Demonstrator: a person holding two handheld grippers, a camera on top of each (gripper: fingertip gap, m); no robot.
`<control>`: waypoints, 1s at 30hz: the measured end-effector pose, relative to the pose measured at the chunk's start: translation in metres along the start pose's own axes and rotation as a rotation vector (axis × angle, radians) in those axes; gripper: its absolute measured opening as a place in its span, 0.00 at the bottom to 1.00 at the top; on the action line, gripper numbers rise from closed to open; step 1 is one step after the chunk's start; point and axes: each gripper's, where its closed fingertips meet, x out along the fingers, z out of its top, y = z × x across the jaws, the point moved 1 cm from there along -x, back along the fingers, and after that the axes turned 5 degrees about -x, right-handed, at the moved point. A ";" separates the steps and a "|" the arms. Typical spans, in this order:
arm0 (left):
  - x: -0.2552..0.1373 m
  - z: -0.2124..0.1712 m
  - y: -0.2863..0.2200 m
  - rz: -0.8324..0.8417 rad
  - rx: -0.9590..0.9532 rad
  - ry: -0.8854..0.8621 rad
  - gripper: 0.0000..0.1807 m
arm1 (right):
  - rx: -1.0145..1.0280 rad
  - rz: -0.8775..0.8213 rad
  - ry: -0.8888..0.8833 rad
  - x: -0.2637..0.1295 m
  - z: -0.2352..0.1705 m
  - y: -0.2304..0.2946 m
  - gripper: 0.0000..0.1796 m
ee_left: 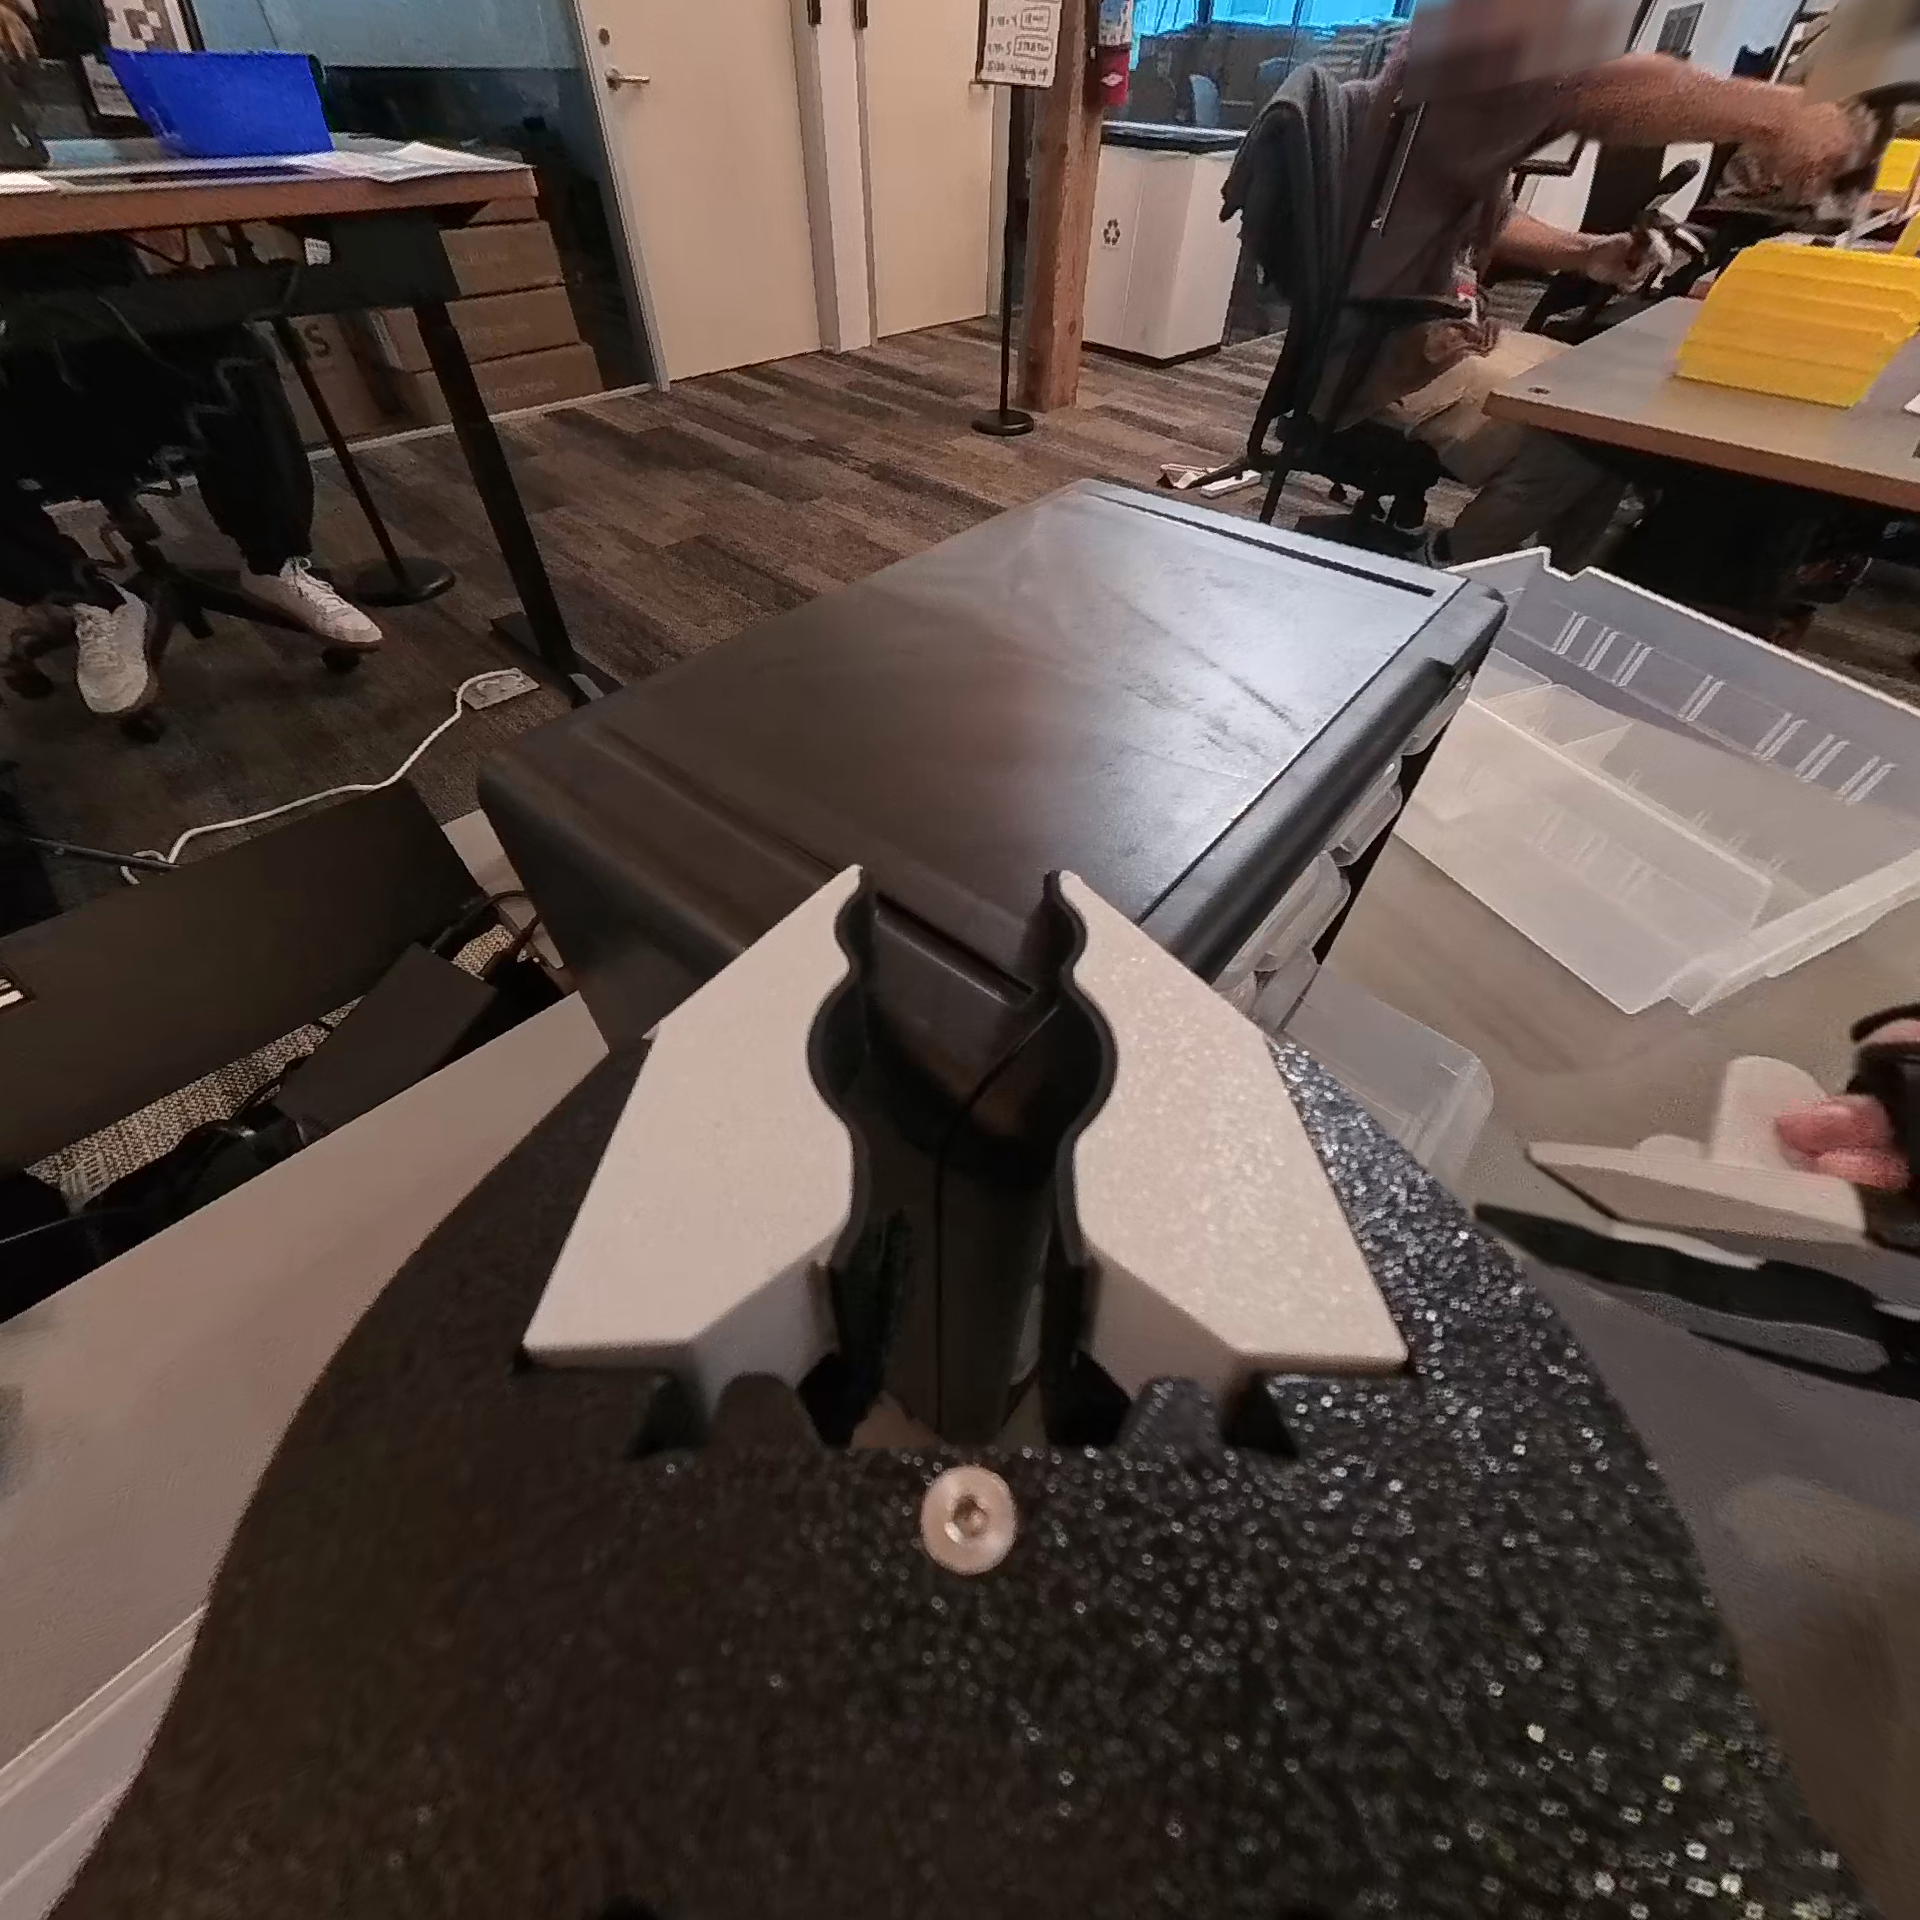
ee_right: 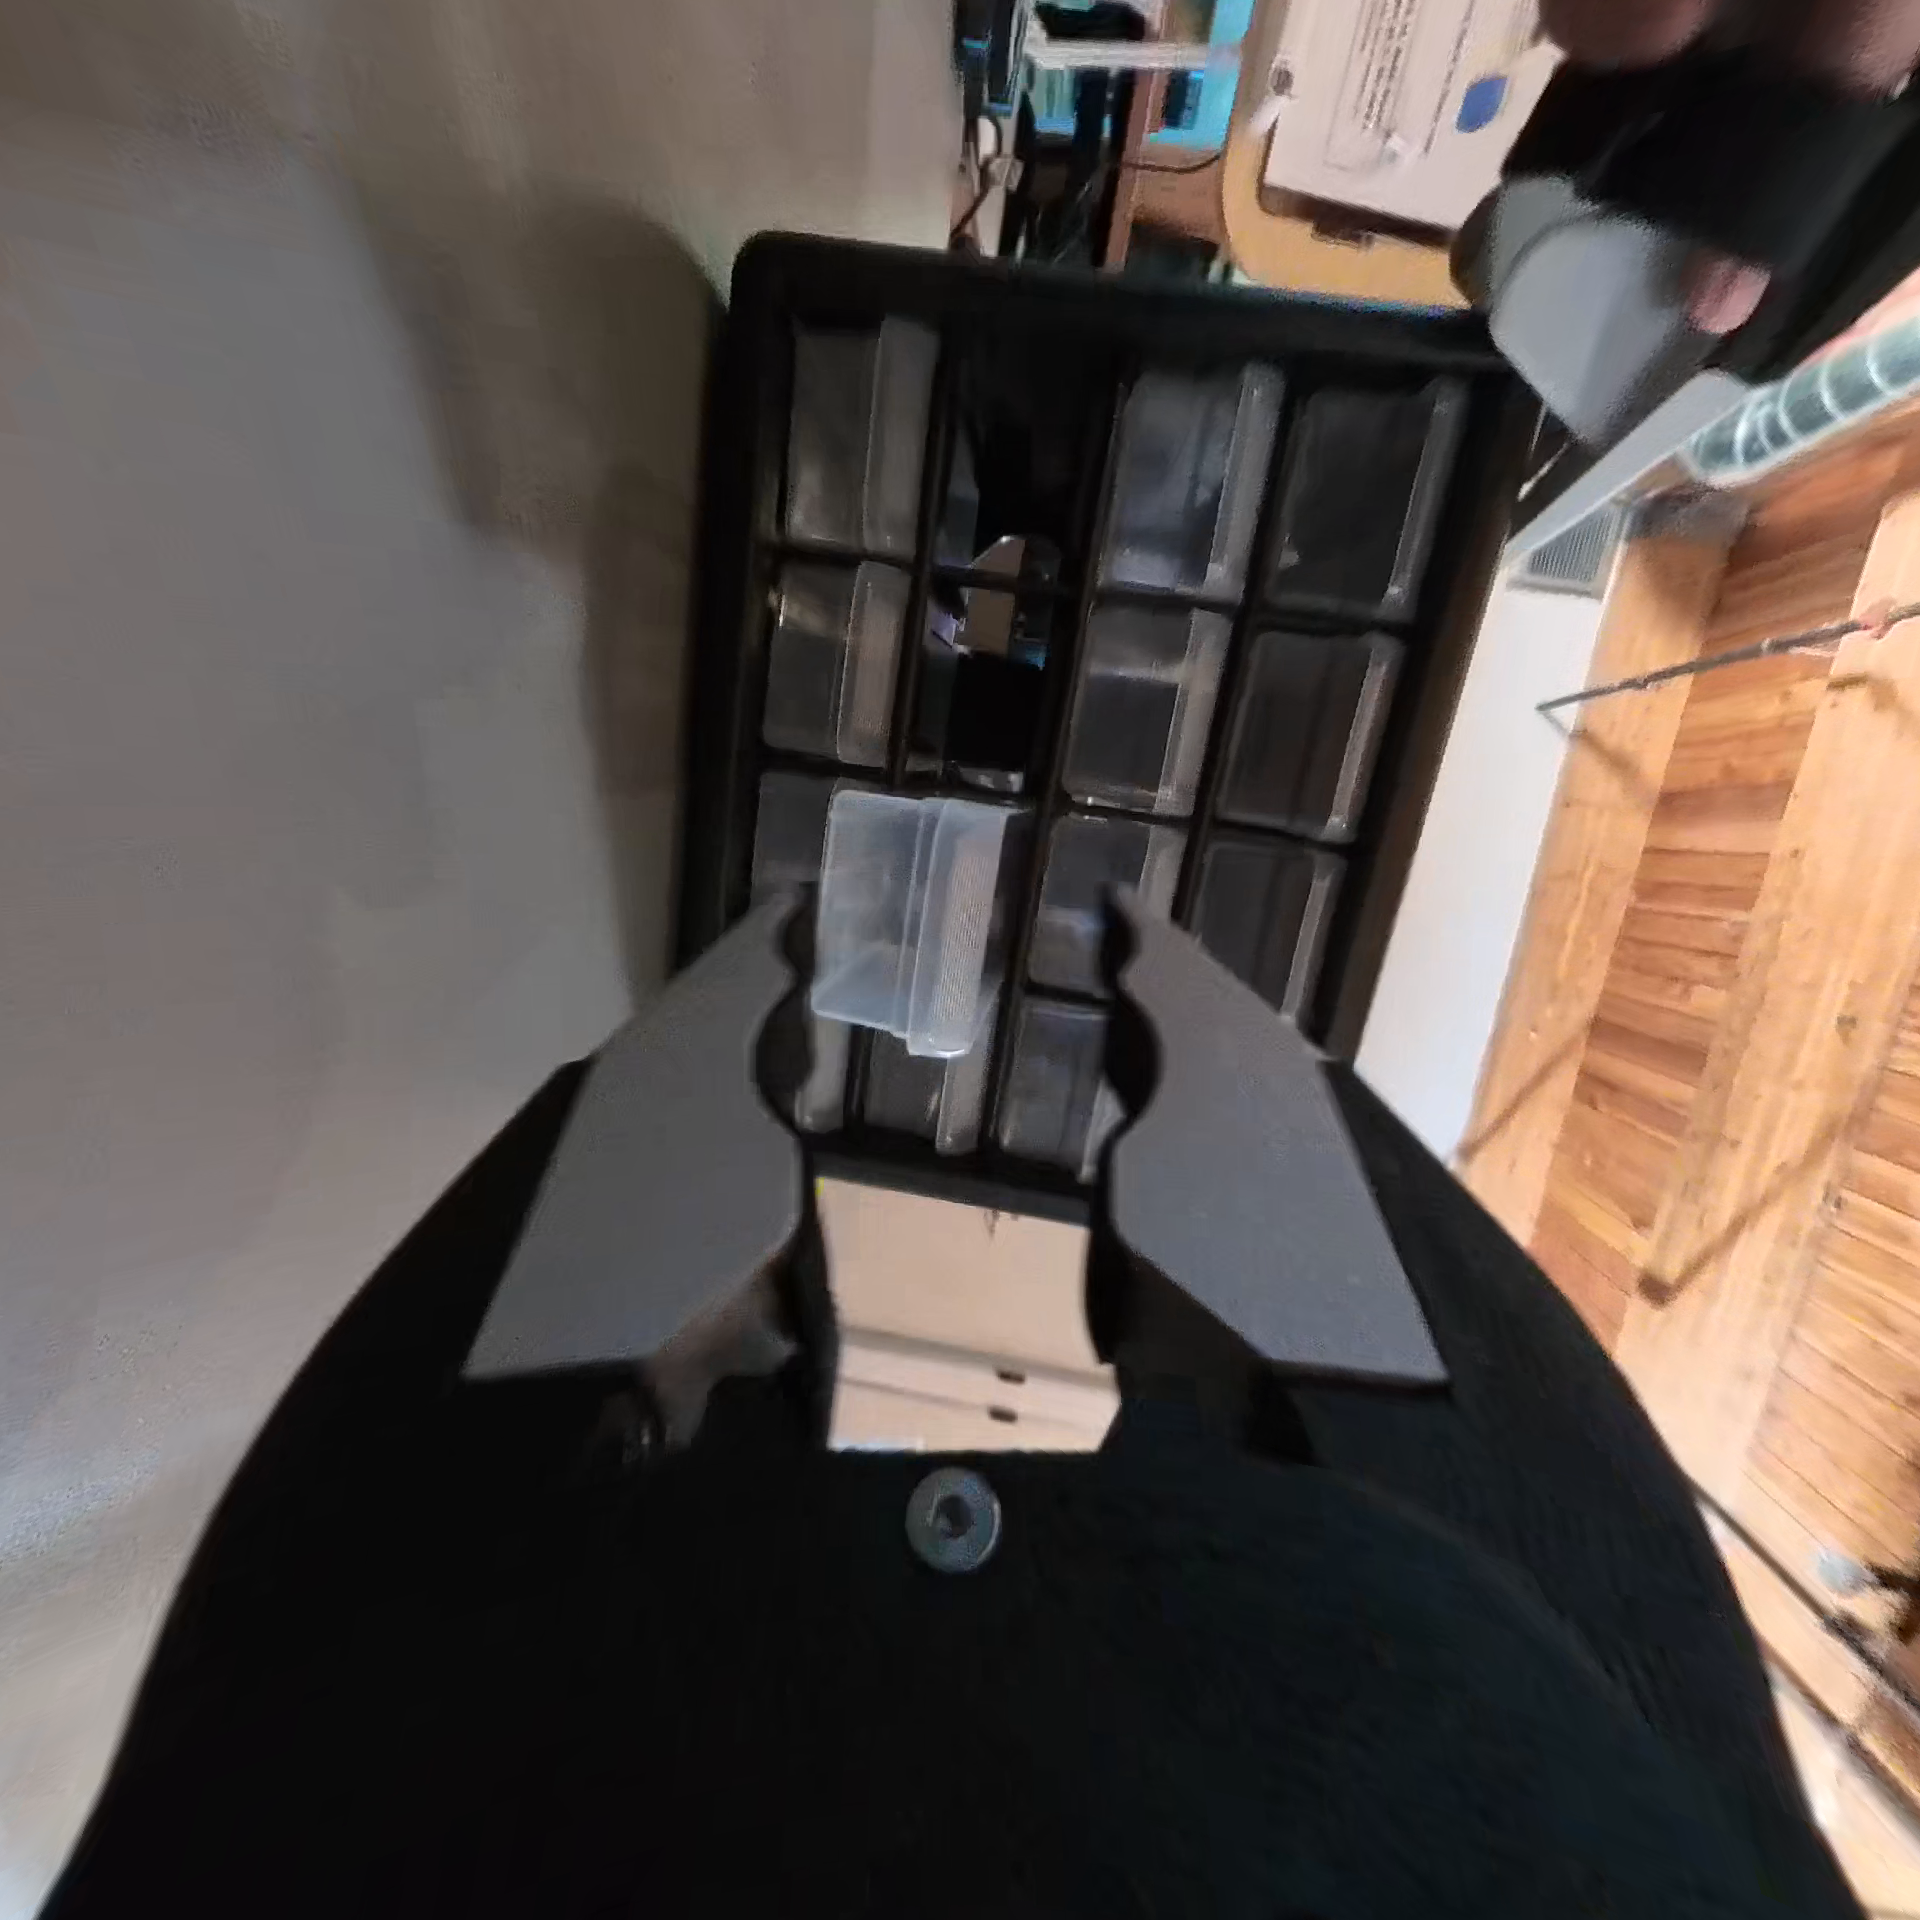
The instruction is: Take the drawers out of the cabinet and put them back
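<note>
The black cabinet stands on the grey table. My left gripper is closed on the cabinet's near top edge, which sits between the fingers. In the right wrist view, which is rolled sideways, the cabinet front shows a grid of clear drawers with two slots empty. One clear drawer sticks partway out of its slot. My right gripper is open, its jaws on either side of that drawer, the right jaw well apart from it. The left gripper shows blurred at the cabinet's far corner.
A large clear bin with dividers lies just right of the cabinet. The right gripper and a hand are at the right edge. Seated people, desks and yellow bins are beyond. The table edge and dark boxes lie to the left.
</note>
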 end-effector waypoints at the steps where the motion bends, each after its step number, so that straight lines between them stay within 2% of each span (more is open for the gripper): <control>1: 0.000 0.000 0.000 0.000 -0.001 0.000 0.17 | 0.025 0.000 0.010 0.004 -0.003 0.000 0.42; 2: 0.000 0.000 0.000 0.001 -0.002 0.001 0.17 | 0.050 0.005 0.041 0.010 -0.009 0.000 0.52; 3: 0.000 0.000 0.000 0.002 -0.001 0.001 0.17 | 0.067 0.015 0.070 0.017 -0.014 0.002 0.55; 5: 0.000 0.000 0.000 0.006 0.005 0.003 0.16 | 0.076 0.017 0.098 0.031 -0.021 0.004 0.55; 7: 0.000 0.000 0.000 0.011 0.010 0.004 0.16 | 0.050 -0.006 0.138 0.043 -0.027 0.006 0.49; 10: 0.000 0.000 -0.001 0.014 0.014 0.005 0.16 | -0.033 -0.062 0.185 0.046 -0.027 0.003 0.31; 12: 0.000 0.000 -0.001 0.013 0.013 0.006 0.16 | -0.030 -0.060 0.175 0.038 -0.021 0.006 0.26; 20: 0.001 0.000 -0.001 -0.001 -0.002 0.001 0.16 | 0.088 -0.020 0.068 -0.017 0.005 0.003 0.25; 24: 0.001 0.000 -0.001 -0.009 -0.010 -0.003 0.16 | 0.177 -0.016 -0.002 -0.042 0.006 -0.015 0.25; 27: 0.001 0.000 -0.001 -0.007 -0.007 -0.003 0.16 | 0.213 0.075 0.055 -0.055 -0.012 -0.023 0.24; 30: 0.001 0.000 -0.001 -0.006 -0.004 -0.003 0.16 | 0.235 0.201 0.210 -0.069 -0.040 -0.022 0.24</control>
